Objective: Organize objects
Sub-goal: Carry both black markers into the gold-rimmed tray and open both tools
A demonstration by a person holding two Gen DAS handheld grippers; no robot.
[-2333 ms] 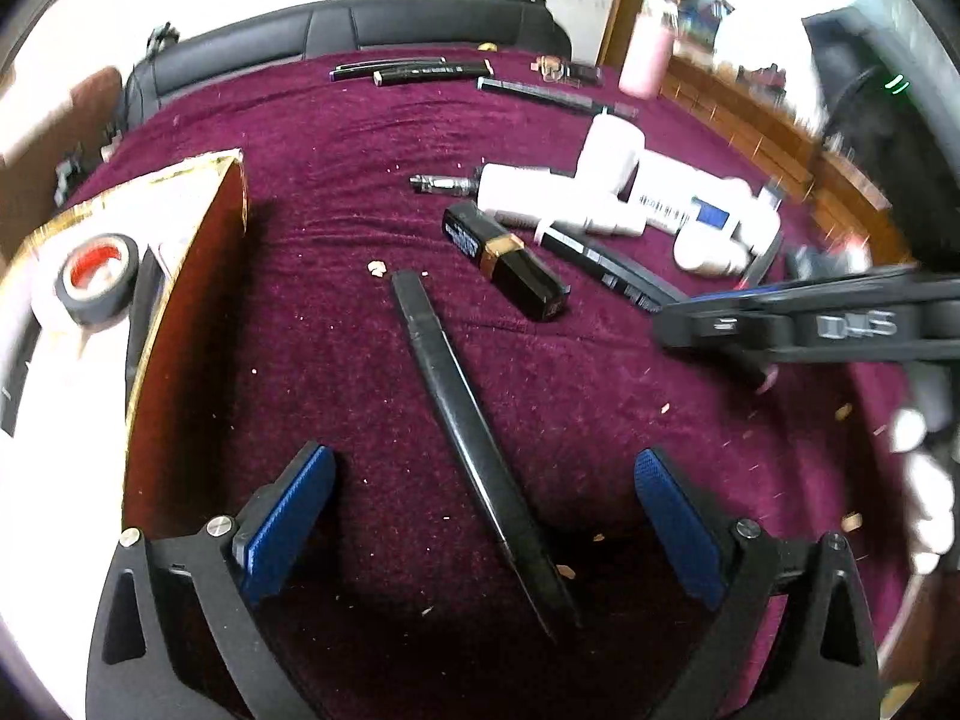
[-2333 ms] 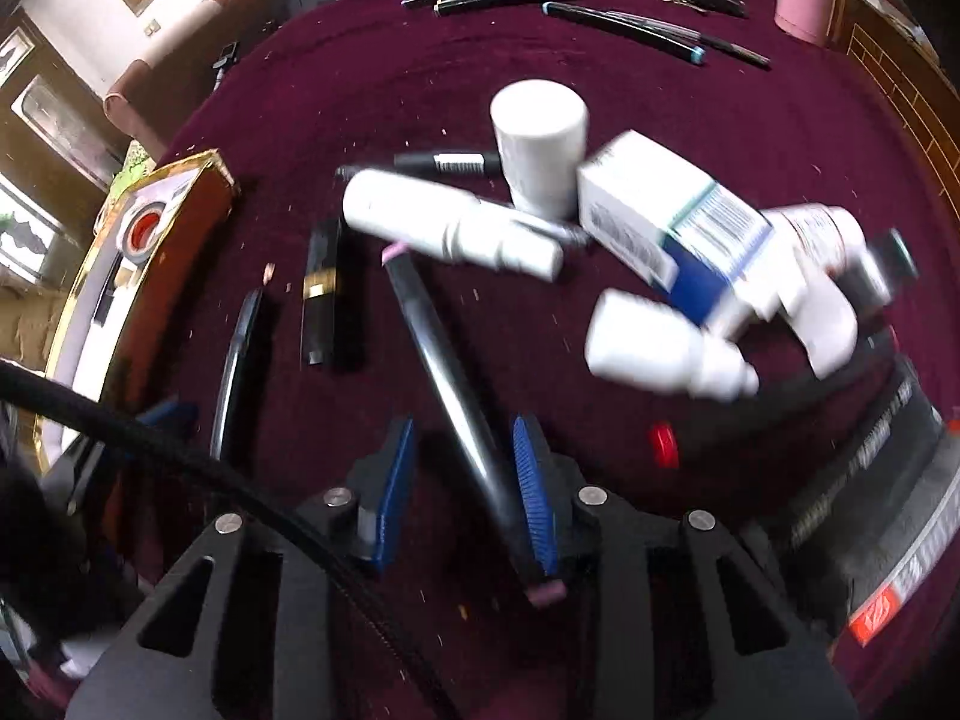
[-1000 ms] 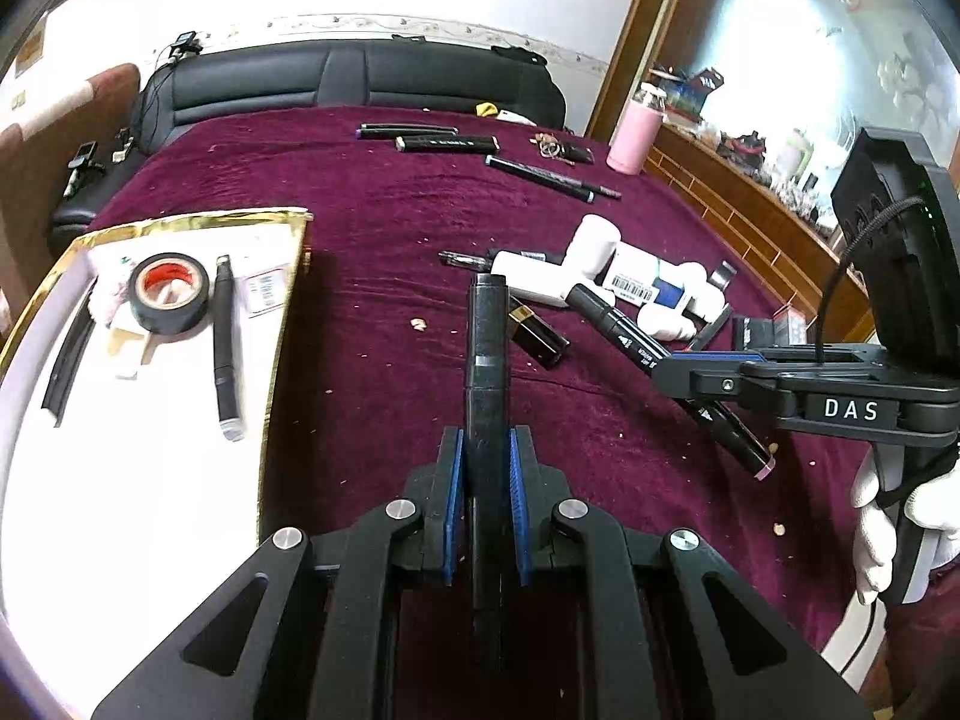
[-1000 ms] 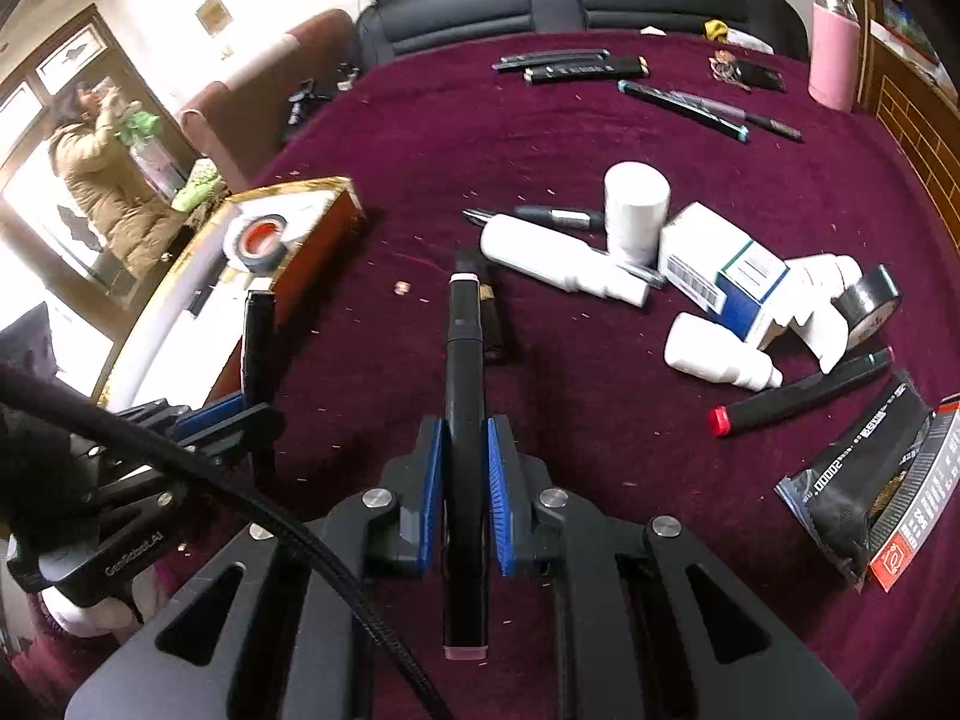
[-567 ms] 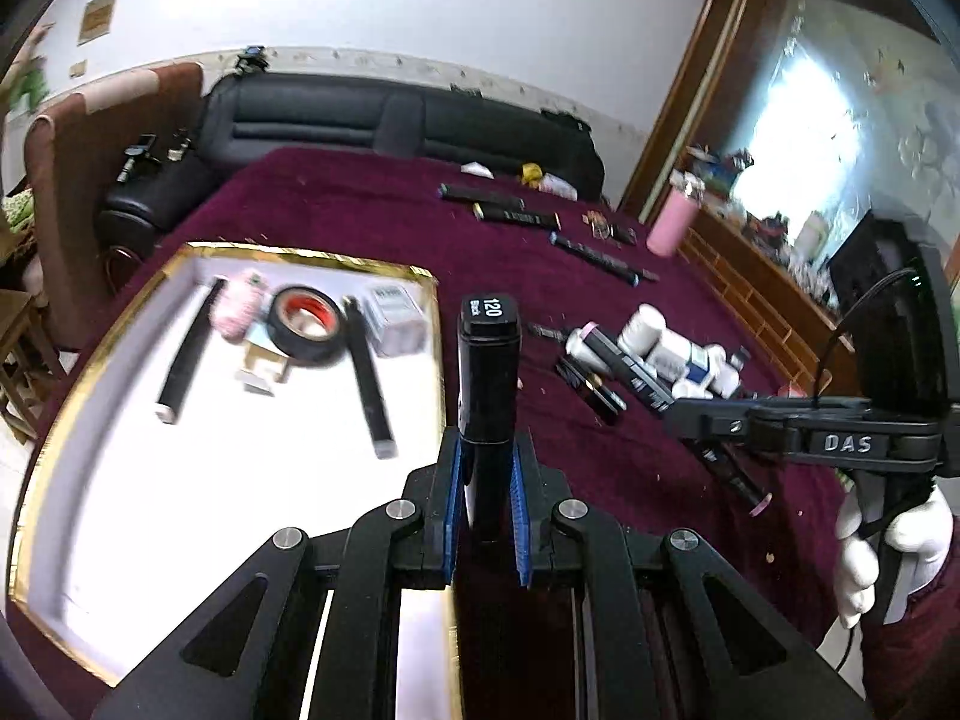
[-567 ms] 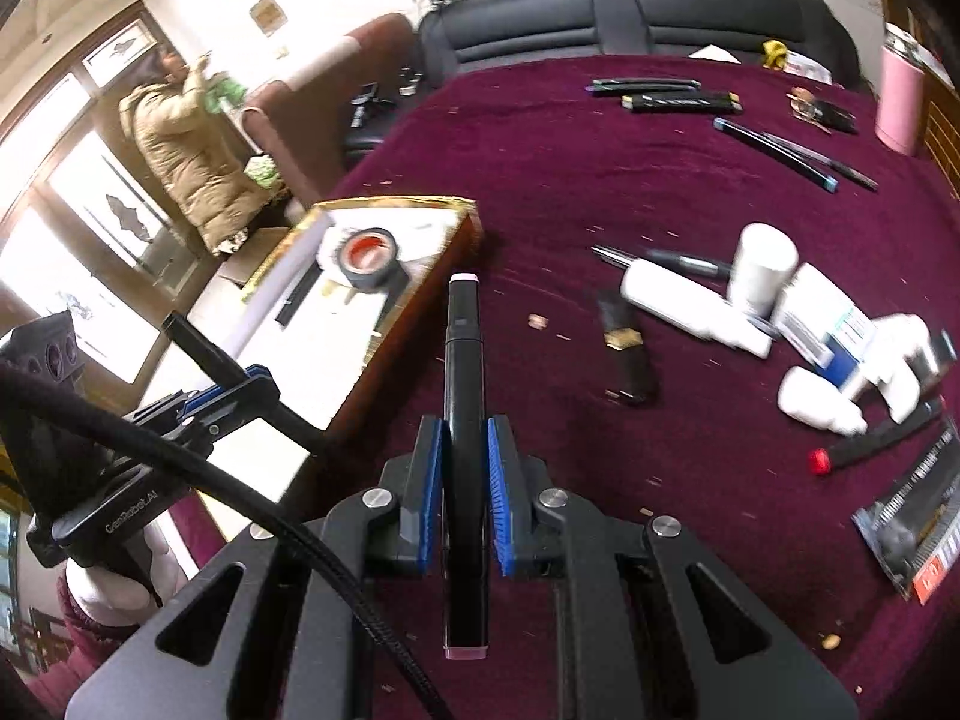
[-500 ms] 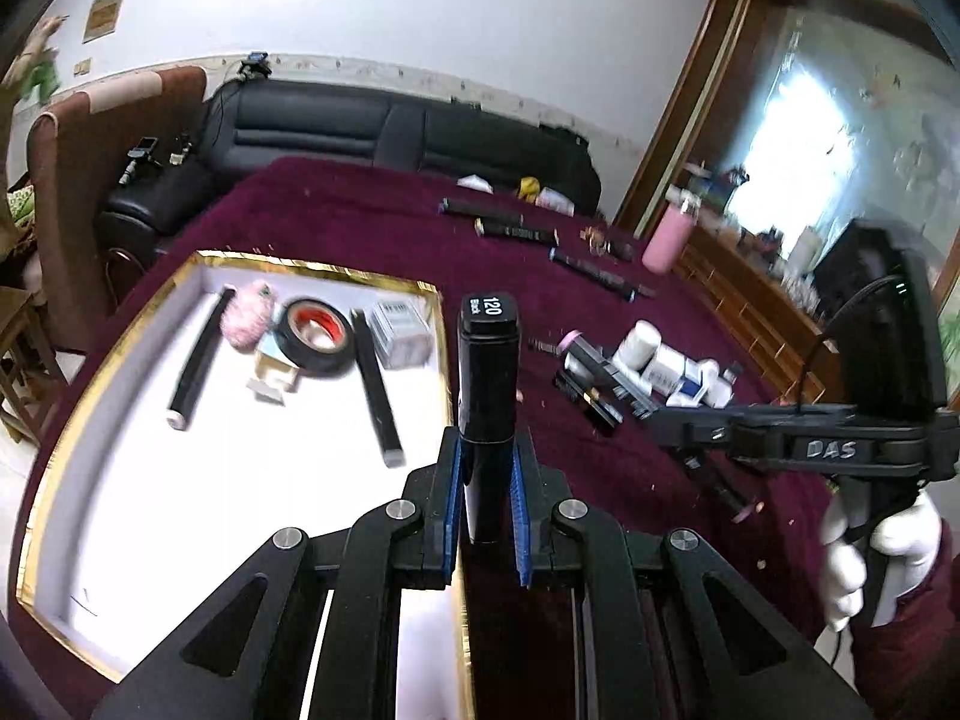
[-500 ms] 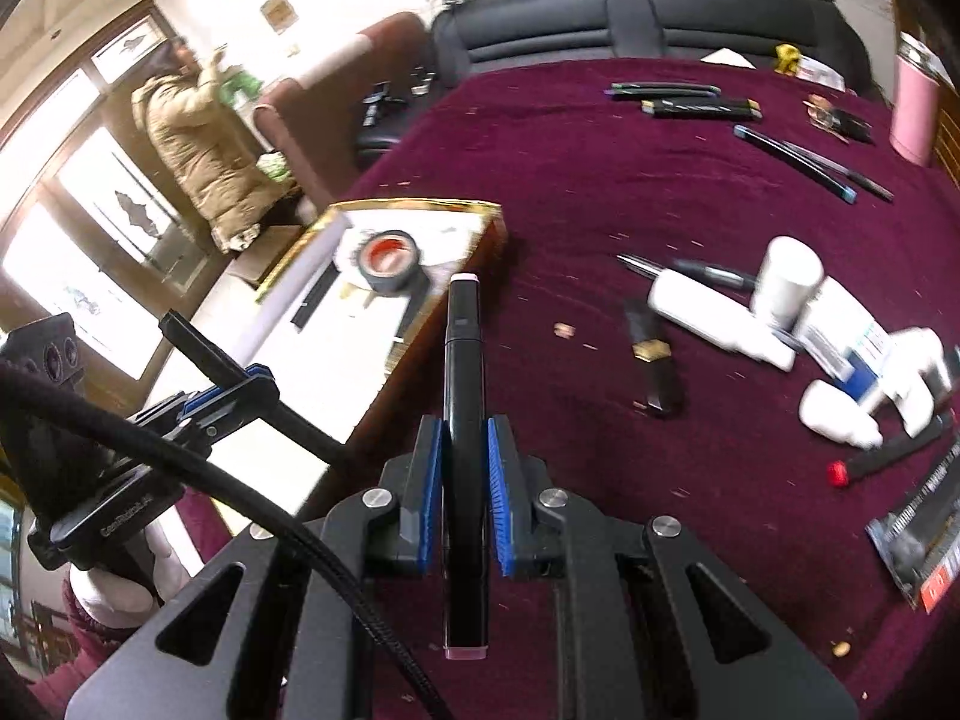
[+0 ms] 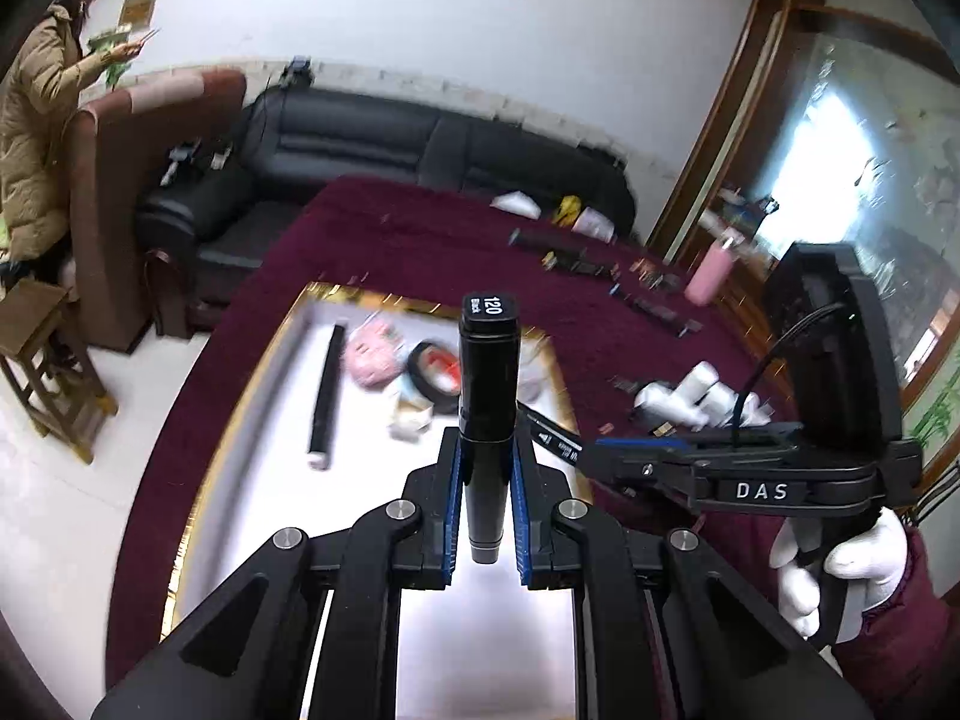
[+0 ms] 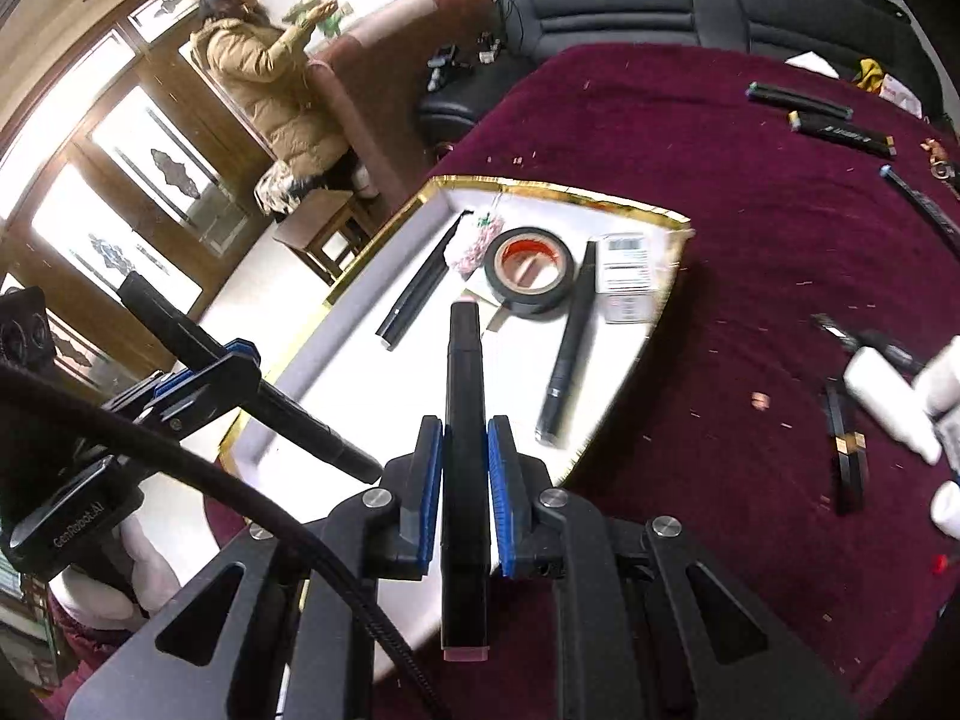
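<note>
While the maroon table (image 10: 690,138) lay under us, the gold-rimmed white tray (image 10: 558,189) held a tape roll (image 10: 528,273); our left gripper (image 9: 486,510) was clamped on a black marker (image 9: 487,372) and our right gripper (image 10: 465,492) on a pink-tipped marker (image 10: 463,450), both above that tray

Two handheld black grippers, worn with white gloves and maroon sleeves.
The left gripper (image 9: 486,510) and right gripper (image 10: 465,498) share blue pads, silver screws and triangular cut-outs; one body reads "DAS", the other "GenRobot.AI", trailing a black cable (image 10: 180,468).
</note>
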